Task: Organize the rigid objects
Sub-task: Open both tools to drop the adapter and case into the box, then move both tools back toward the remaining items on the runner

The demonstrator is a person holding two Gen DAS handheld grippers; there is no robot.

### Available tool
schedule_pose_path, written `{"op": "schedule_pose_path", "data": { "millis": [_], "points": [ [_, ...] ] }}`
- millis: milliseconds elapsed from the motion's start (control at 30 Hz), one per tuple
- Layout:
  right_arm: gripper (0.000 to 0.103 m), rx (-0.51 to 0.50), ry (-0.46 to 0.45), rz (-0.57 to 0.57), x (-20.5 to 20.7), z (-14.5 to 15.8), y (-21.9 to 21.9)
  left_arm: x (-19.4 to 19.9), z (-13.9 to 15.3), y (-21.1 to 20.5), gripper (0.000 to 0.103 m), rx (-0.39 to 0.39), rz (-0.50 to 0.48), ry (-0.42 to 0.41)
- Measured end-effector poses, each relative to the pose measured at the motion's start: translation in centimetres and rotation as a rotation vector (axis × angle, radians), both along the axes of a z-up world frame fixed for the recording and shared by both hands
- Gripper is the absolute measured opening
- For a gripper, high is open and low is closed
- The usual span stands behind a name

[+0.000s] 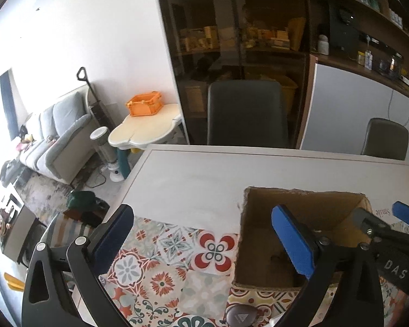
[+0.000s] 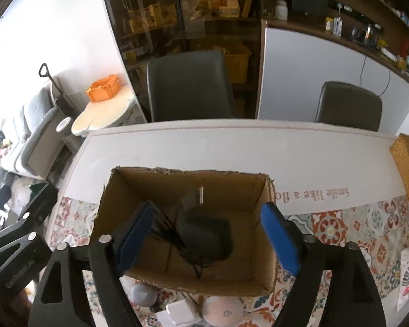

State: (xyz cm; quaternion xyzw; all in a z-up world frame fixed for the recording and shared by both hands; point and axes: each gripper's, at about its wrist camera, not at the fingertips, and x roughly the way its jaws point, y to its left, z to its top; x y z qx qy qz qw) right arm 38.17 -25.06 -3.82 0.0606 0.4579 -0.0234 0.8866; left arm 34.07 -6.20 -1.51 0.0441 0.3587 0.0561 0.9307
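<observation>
We hold the right tongs (image 2: 208,241) open over the cardboard box (image 2: 128,188), and nothing is pinched between the blue pads. A black thing (image 2: 204,237) with thin black cords lies in the box, blurry, right under them. Our left tongs (image 1: 201,242) are wide open and hold nothing, over the flowery mat (image 1: 161,267) beside the box. The box sits near our edge of the white bench (image 2: 231,150). Past the far edge stand two dark chairs (image 2: 188,84).
</observation>
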Motion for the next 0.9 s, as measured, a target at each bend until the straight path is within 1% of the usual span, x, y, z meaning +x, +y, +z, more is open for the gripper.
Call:
{"op": "schedule_pose_path", "data": {
  "millis": [100,200,333,467,733,900],
  "points": [
    [0.082,-0.014,-0.002,-0.017,-0.5,0.3,0.0,-0.7,-0.1,0.5,0.103,-0.028,0.013,0.003],
    [0.082,-0.002,0.003,-0.037,-1.3,0.4,-0.4,-1.4,-0.1,0.7,0.103,-0.048,0.014,0.008],
    [0.082,-0.003,-0.009,-0.044,-2.8,0.6,-0.4,-3.0,0.0,0.5,0.103,-0.030,0.007,-0.015],
    [0.082,-0.023,-0.040,-0.038,-4.2,1.2,-0.1,-4.6,0.4,0.8,0.103,-0.032,0.006,-0.037],
    [0.082,-0.044,-0.123,-0.031,-8.5,2.9,0.0,-8.4,0.8,0.6,0.103,0.000,-0.005,-0.098],
    [0.087,-0.053,-0.133,-0.003,-10.6,2.8,0.5,-10.3,0.2,0.8,0.103,-0.005,-0.012,-0.102]
  ]
}}
